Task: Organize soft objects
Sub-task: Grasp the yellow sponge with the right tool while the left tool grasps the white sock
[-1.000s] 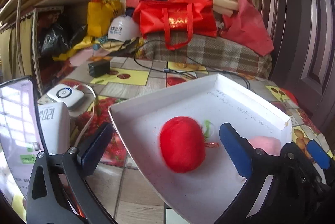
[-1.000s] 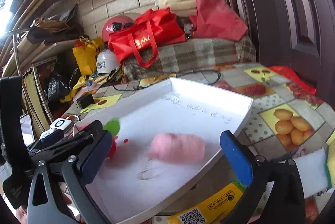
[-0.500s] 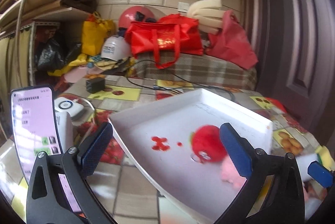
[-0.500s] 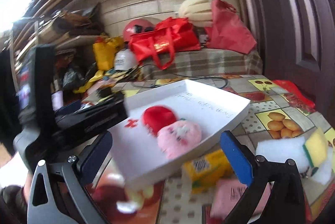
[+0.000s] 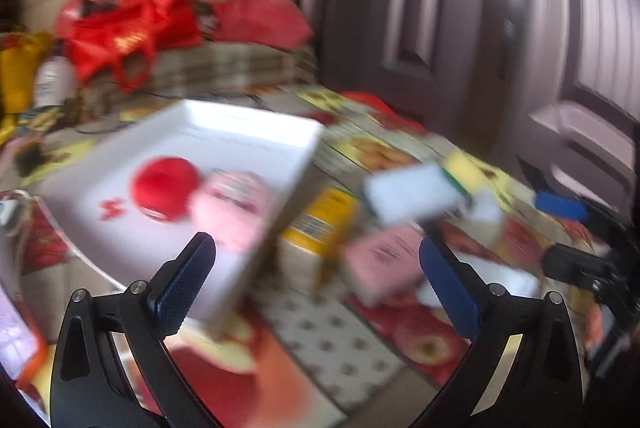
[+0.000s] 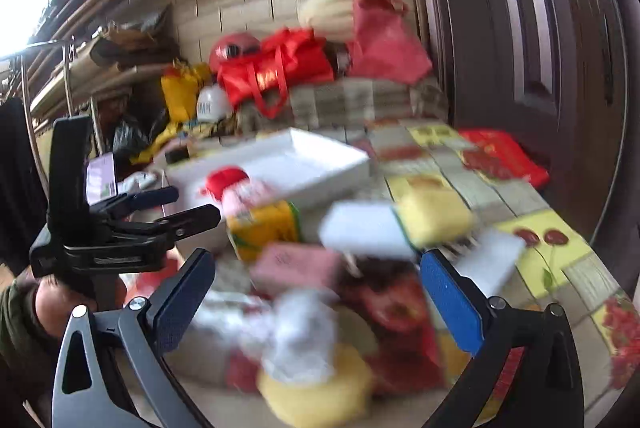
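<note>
A white tray point(image 5: 256, 132) holds a red plush toy point(image 5: 166, 182) and a pink plush toy point(image 5: 236, 208); both frames are blurred. My left gripper point(image 5: 316, 280) is open and empty, near the tray's front corner. My right gripper point(image 6: 316, 292) is open and empty above a heap of soft things: a pink pack point(image 6: 300, 264), a white-and-yellow sponge point(image 6: 400, 224), a yellow pack point(image 6: 264, 228) and a yellow sponge point(image 6: 320, 388). The tray point(image 6: 320, 160) lies beyond them. The left gripper shows at the left of the right wrist view point(image 6: 160, 208).
A fruit-patterned cloth point(image 6: 560, 256) covers the table. Red bags point(image 6: 280, 68), a helmet and clutter stand at the back by a brick wall. A dark door point(image 6: 520, 28) is on the right. A phone point(image 6: 100, 180) rides on the left gripper.
Both grippers have pulled back and swung right from the tray. The two plush toys now lie in the tray; the heap of sponges and packs has come into view.
</note>
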`<action>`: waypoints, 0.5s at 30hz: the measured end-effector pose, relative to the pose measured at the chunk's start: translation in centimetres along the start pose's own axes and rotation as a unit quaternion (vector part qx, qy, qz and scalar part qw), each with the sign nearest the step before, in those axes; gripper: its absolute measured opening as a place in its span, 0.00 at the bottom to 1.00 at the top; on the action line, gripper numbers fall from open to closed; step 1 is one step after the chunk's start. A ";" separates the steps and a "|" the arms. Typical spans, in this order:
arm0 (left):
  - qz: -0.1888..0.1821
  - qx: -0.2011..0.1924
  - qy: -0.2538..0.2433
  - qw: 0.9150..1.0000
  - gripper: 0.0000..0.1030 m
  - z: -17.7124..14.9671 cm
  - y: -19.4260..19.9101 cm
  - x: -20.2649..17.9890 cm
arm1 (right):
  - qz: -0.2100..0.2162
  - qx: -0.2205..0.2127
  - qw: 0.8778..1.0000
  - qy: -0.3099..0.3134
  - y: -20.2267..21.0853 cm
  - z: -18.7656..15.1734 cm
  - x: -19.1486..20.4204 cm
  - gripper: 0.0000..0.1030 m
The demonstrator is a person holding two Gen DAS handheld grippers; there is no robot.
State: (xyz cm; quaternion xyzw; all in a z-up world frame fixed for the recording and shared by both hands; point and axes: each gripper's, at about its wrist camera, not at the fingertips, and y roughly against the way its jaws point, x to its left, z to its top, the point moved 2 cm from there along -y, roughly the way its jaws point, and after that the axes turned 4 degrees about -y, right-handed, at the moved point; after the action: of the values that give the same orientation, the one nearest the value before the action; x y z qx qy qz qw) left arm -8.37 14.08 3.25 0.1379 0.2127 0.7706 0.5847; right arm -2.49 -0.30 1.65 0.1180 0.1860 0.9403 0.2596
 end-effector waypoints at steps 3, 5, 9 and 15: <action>-0.015 0.019 -0.021 0.999 1.00 -0.3 -0.4 -1.6 | 0.008 0.070 0.997 0.020 -1.1 -1.2 -0.8 1.00; -0.029 0.031 -0.025 0.999 1.00 -0.2 -0.7 -1.9 | 0.020 0.103 0.994 0.024 -1.6 -2.4 -0.8 1.00; -0.060 0.043 -0.033 0.997 1.00 -0.6 -0.8 -2.5 | 0.047 0.150 0.987 0.030 -2.4 -3.9 -0.1 0.94; -0.106 0.055 -0.049 0.992 1.00 -0.9 -1.0 -3.9 | 0.057 0.208 0.974 0.071 -4.5 -4.6 1.7 0.73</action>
State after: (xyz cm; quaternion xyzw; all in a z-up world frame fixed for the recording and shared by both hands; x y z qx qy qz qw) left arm -6.86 10.40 2.18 0.1835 0.2393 0.6837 0.6645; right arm -3.38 2.90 -4.15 0.1132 0.3882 0.9002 0.1613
